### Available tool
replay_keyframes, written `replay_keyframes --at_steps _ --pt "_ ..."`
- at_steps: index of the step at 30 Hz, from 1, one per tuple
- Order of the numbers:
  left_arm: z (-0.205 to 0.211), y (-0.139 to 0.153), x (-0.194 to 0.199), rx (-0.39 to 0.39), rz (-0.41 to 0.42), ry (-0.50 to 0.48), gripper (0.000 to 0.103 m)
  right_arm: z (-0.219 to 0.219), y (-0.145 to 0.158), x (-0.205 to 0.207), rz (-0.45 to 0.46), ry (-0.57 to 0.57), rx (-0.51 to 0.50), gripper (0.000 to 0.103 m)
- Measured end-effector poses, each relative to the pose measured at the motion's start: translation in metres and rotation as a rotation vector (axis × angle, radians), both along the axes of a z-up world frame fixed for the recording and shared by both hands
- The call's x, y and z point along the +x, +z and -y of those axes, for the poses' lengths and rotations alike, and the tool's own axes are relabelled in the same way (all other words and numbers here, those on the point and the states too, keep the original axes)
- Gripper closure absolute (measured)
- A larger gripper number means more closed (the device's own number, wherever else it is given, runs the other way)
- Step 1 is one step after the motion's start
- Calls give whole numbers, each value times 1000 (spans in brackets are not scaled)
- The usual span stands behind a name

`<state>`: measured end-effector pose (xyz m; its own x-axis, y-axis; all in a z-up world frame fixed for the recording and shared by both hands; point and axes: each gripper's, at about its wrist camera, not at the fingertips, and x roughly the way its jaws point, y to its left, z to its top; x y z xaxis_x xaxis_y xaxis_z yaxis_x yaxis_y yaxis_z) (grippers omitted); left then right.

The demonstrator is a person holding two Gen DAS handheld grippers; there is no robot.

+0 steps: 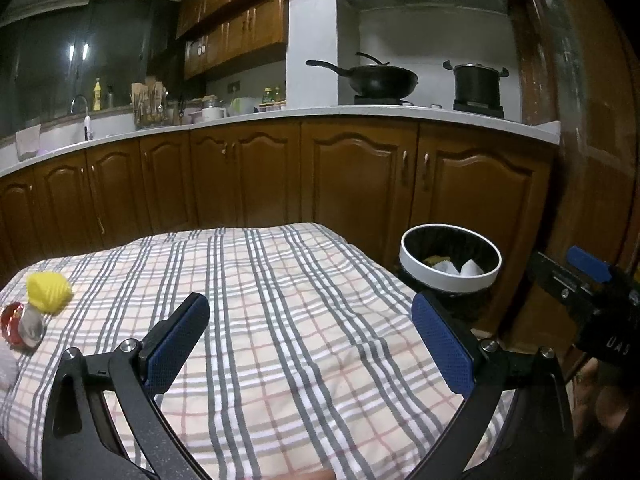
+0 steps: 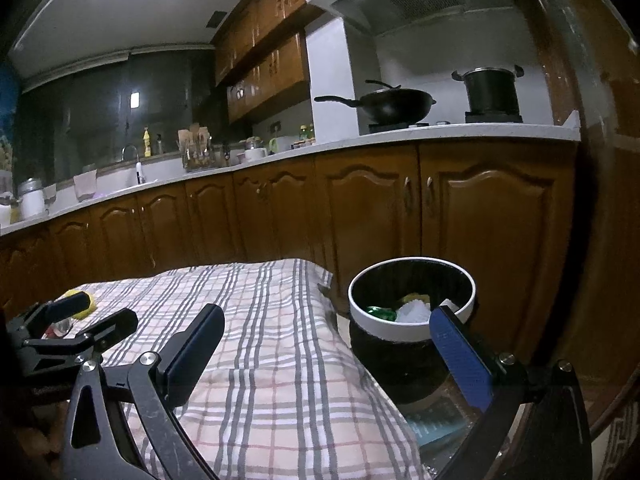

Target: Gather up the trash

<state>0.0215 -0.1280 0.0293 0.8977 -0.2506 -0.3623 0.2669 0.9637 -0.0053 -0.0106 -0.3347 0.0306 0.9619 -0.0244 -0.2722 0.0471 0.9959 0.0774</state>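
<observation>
Both grippers hang released and empty: the left gripper (image 1: 310, 342) over the cloth (image 1: 280, 300), the right gripper (image 2: 328, 354) near the bin (image 2: 412, 330). Some trash already sits inside the bin, at two o'clock in the left view. A yellow wad (image 1: 48, 292) and a red can (image 1: 18, 326) lie at nine o'clock, touching. The step looks like reaching again; next, the left gripper should probably swing left and close on the wad.

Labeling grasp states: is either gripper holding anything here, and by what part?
Nothing is held. The left gripper and right gripper both stand open and empty above the checked cloth. The yellow wad lies untouched on it.
</observation>
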Motion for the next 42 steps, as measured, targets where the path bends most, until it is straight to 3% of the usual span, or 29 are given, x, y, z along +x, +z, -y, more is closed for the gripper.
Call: replay_keyframes --at_steps 42 --pt "-6 -3 -1 7 7 46 0 -4 2 1 6 26 -7 0"
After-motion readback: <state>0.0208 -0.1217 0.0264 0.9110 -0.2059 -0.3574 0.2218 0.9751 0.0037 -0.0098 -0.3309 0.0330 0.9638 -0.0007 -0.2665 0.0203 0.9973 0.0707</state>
